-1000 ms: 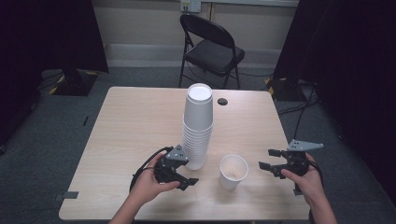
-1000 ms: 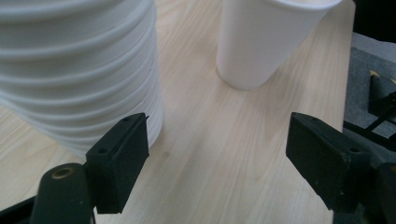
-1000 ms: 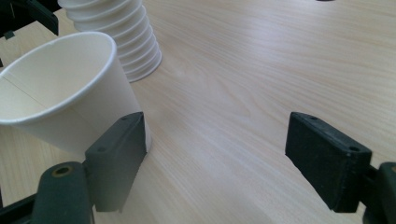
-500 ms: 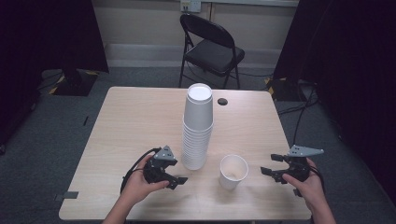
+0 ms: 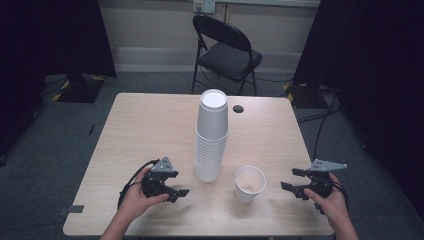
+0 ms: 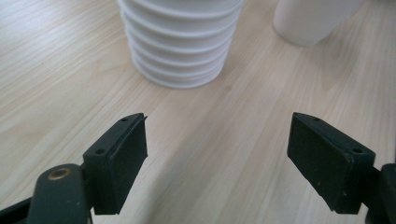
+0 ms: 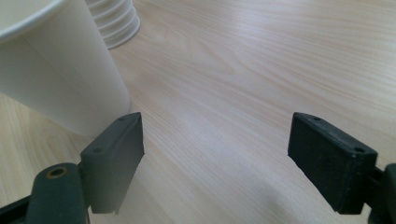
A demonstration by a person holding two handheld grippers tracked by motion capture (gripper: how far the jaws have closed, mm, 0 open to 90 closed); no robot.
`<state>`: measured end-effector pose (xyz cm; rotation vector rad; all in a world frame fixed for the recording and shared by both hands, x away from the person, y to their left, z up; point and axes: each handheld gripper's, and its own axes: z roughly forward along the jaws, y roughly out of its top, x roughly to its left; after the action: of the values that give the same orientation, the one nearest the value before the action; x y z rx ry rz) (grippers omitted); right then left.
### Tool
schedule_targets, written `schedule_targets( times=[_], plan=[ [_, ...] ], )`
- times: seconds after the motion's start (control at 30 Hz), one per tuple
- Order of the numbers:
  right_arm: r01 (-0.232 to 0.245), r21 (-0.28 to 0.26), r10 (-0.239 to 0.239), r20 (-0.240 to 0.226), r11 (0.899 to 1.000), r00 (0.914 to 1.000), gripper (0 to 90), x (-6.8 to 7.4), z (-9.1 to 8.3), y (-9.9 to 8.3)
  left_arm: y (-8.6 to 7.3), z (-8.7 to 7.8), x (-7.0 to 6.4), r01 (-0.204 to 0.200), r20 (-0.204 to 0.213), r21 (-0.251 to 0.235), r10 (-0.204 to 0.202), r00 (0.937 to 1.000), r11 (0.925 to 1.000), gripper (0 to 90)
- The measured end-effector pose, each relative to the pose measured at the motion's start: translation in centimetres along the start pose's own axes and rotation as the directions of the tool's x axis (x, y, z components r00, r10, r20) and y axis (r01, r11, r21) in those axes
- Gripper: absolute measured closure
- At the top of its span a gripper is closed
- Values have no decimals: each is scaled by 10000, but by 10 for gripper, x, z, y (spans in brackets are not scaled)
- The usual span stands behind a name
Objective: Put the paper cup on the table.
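left gripper (image 5: 181,192) agape, cup stack (image 5: 210,140) near — apart

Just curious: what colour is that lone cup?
White: the single cup shows best in the high view.

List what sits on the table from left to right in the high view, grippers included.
left gripper → stack of paper cups → single paper cup → right gripper. The small dark disc near the table's far edge is left out: it overlaps the cups' span.
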<state>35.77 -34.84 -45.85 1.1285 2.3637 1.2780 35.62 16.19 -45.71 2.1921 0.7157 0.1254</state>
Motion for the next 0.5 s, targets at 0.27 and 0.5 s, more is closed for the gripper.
schedule_targets(
  times=[0.27, 0.5],
  plan=[
    [276, 598, -313, 618, 9978, 9976, 169, -1, 1, -10, -22, -8, 15, 299, -438, 14, -298, 9986, 9996, 196],
    [784, 1097, -890, 956, 9909, 9914, 150, 2, 4, -19, -38, -15, 27, 397, -1013, 500, -345, 9943, 9980, 176]
  ],
)
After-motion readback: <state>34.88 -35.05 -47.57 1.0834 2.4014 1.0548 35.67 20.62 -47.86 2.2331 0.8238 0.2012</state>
